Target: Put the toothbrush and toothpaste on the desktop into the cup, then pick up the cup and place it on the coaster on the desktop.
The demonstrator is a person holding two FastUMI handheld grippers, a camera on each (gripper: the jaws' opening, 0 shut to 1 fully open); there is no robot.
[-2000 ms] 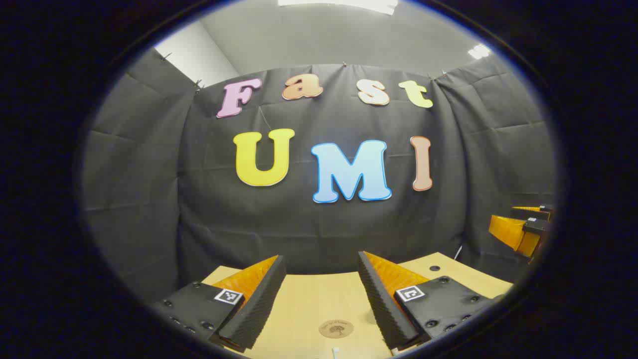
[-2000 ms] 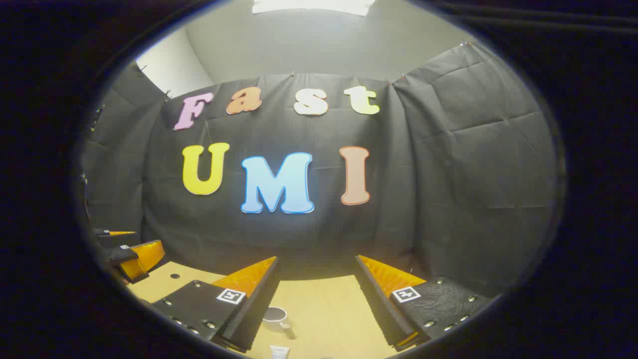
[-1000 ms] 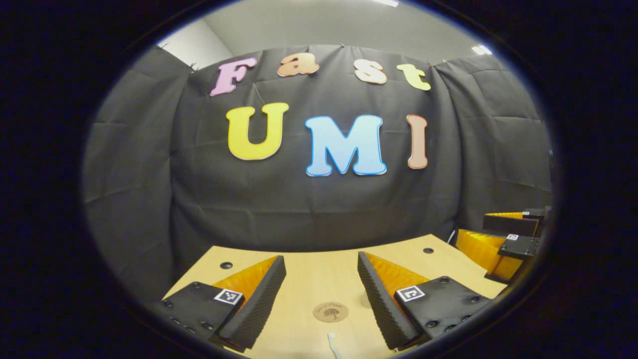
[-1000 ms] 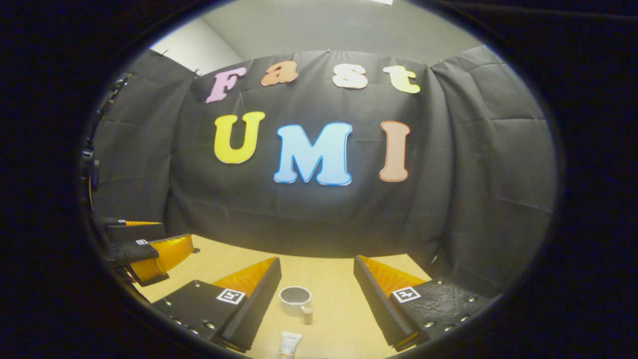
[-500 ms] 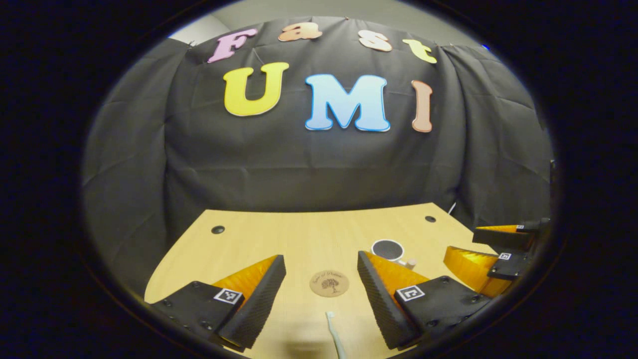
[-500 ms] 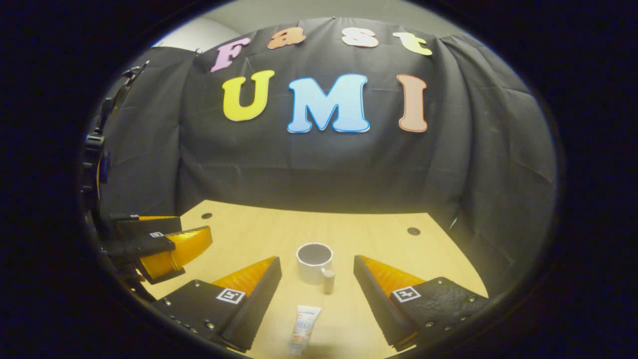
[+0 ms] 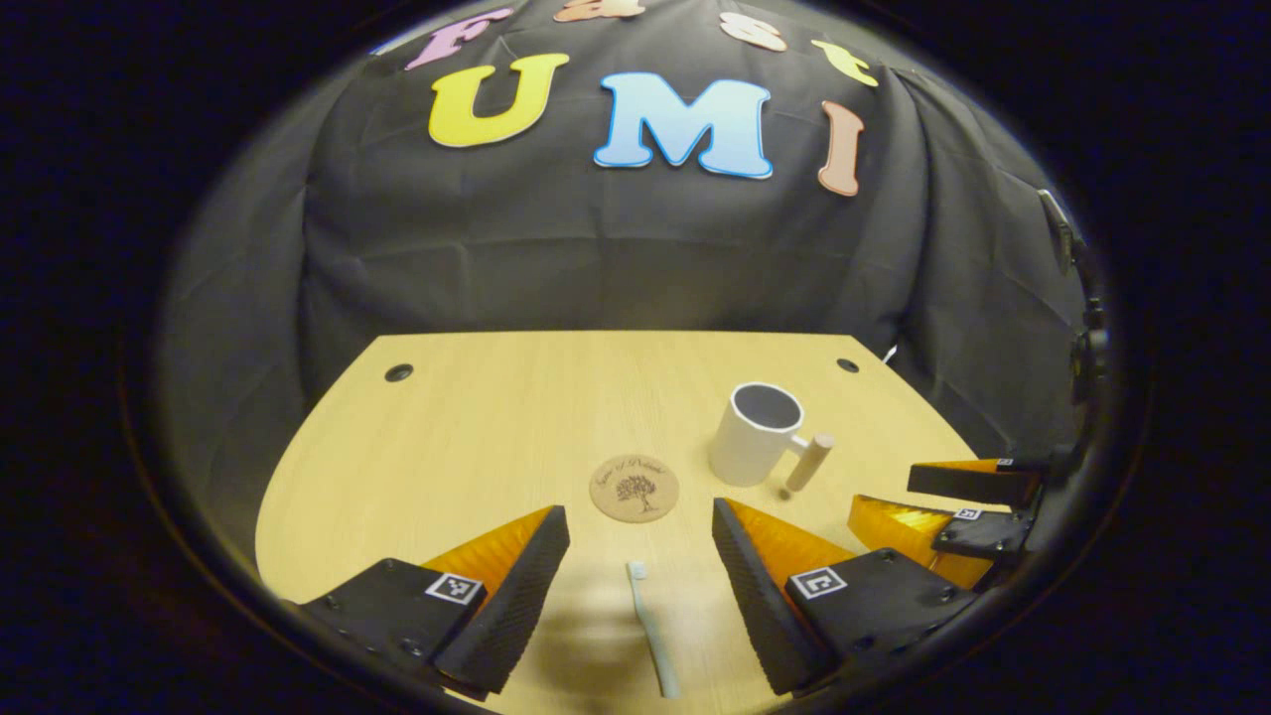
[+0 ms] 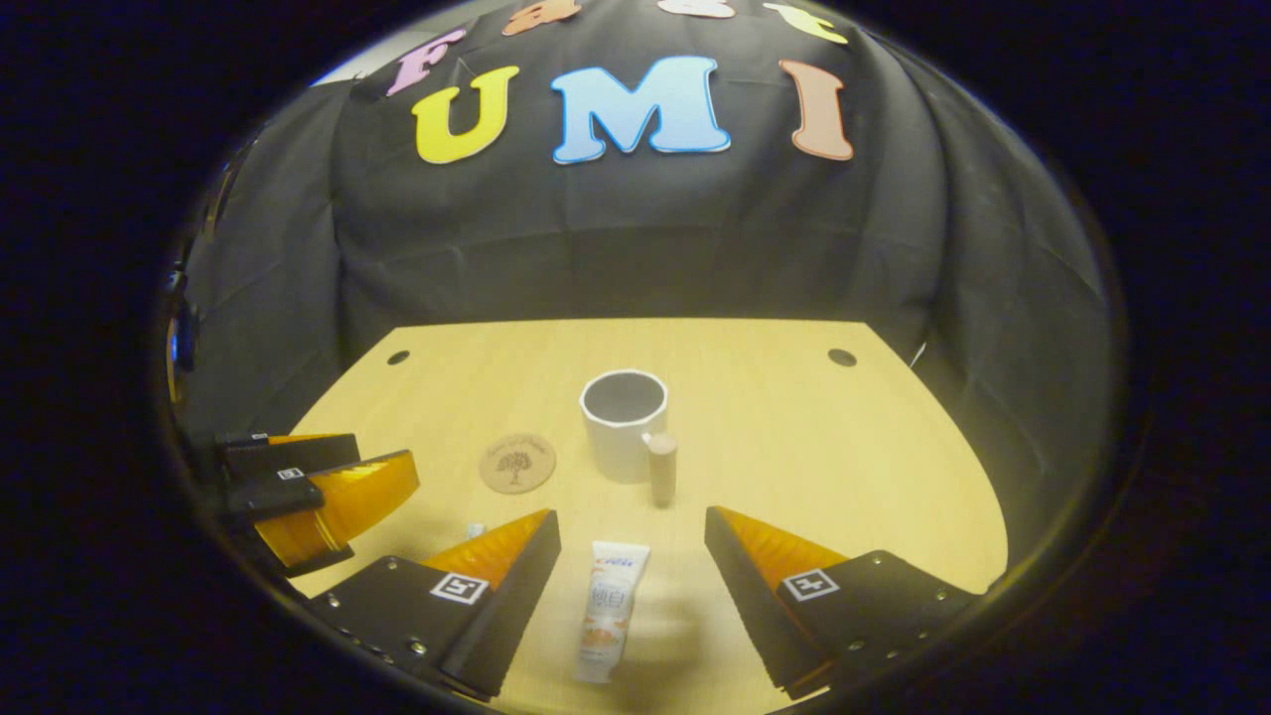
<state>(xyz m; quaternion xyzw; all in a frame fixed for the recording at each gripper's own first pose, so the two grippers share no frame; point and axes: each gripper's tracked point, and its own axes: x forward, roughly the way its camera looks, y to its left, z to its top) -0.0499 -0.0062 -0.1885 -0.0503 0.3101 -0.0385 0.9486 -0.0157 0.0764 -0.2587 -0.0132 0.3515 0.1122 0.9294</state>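
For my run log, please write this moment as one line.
left hand-held gripper: open over toothbrush | right hand-held gripper: open over toothpaste | cup: empty, beside coaster

Desk (image 7: 477, 427) w/ cup (image 7: 753, 435), coaster (image 7: 635, 488), toothbrush (image 7: 652, 629), toothpaste (image 8: 608, 609)

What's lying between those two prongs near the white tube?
In the right gripper view, the toothpaste lies flat on the desk between the open right gripper's fingers, untouched.
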